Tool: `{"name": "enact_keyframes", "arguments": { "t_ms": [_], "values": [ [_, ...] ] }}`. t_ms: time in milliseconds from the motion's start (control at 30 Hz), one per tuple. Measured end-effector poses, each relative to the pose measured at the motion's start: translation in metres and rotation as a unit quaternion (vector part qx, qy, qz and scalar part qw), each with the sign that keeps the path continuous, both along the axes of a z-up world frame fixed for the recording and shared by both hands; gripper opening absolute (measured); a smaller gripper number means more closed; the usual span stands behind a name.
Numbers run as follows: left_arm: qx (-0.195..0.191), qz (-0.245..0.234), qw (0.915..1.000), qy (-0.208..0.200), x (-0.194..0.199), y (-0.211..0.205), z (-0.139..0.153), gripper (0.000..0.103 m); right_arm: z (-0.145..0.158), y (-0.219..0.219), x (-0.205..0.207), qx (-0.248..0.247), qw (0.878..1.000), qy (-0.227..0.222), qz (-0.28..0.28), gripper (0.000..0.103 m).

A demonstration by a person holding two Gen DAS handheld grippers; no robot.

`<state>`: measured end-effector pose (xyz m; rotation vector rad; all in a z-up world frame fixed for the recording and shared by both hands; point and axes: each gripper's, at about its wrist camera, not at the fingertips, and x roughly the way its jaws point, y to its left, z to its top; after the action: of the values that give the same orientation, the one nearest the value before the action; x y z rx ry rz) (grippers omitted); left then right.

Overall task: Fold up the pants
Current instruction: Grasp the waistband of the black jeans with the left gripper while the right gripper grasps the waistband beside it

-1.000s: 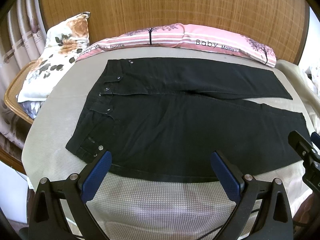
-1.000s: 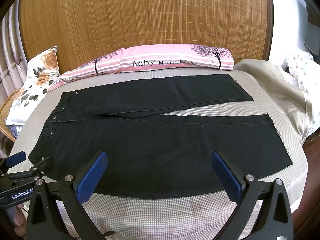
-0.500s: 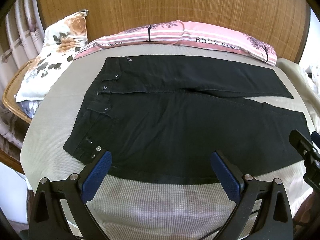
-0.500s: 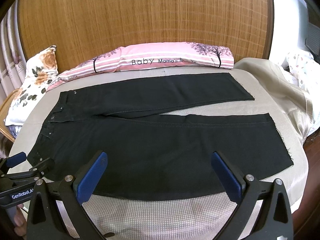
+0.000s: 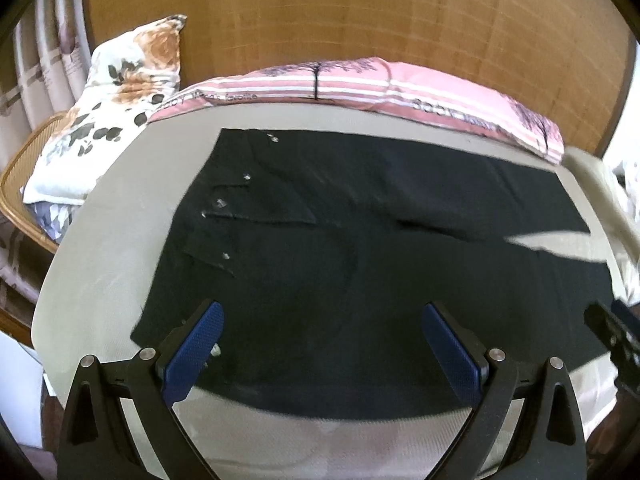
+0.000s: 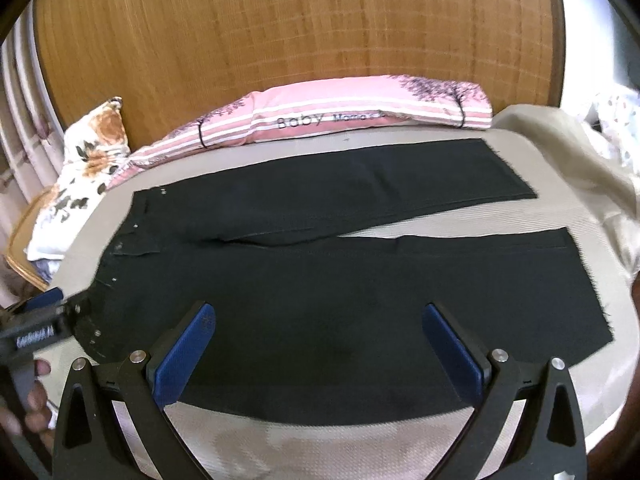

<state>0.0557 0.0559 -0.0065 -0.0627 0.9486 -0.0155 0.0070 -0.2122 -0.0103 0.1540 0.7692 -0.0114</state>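
Black pants (image 5: 360, 248) lie flat on the bed, waistband to the left, both legs stretching right with a narrow gap between them. My left gripper (image 5: 320, 344) is open, hovering low over the near leg by the waistband's near corner (image 5: 144, 332). In the right wrist view the same pants (image 6: 340, 280) fill the middle. My right gripper (image 6: 316, 344) is open too, over the near leg's lower edge, nothing between its blue pads (image 6: 184, 356). The left gripper's body (image 6: 36, 332) shows at that view's left edge, at the waistband.
A pink striped bolster (image 6: 340, 112) lies along the bamboo headboard (image 6: 300, 32). A floral pillow (image 5: 108, 120) sits at the left on a wicker chair (image 5: 16, 184). Beige bedding (image 6: 560, 152) is heaped at the right. A hand (image 6: 28, 404) holds the left gripper.
Both grippers have moved forward and lower toward the pants' near edge; their pads now overlap the black cloth. The pants have not moved. Both views are blurred by motion.
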Motion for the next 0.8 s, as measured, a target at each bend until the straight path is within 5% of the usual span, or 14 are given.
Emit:
{"name": "enact_keyframes", "arguments": {
  "t_ms": [333, 467, 600, 733, 800],
  "values": [
    [-0.031, 0.068, 0.9972, -0.003, 0.096, 0.093, 0.007, 0.099, -0.001, 0.015, 0.06, 0.002, 0.998, 0.026, 0.052, 0.103],
    [-0.091, 0.075, 0.9928, 0.019, 0.149, 0.137, -0.006, 0.099, -0.01, 0.016, 0.092, 0.013, 0.997, 0.06, 0.043, 0.103],
    [-0.174, 0.075, 0.9806, 0.049, 0.19, 0.167, -0.028, 0.097, -0.018, 0.016, 0.119, 0.041, 0.995, 0.077, 0.048, 0.103],
    [-0.258, 0.073, 0.9601, 0.081, 0.227, 0.189, -0.054, 0.073, -0.028, 0.018, 0.143, 0.063, 0.992, 0.098, 0.054, 0.103],
    [-0.274, 0.077, 0.9545, 0.09, 0.242, 0.195, -0.064, 0.069, -0.035, 0.021, 0.152, 0.063, 0.991, 0.106, 0.055, 0.103]
  ]
}}
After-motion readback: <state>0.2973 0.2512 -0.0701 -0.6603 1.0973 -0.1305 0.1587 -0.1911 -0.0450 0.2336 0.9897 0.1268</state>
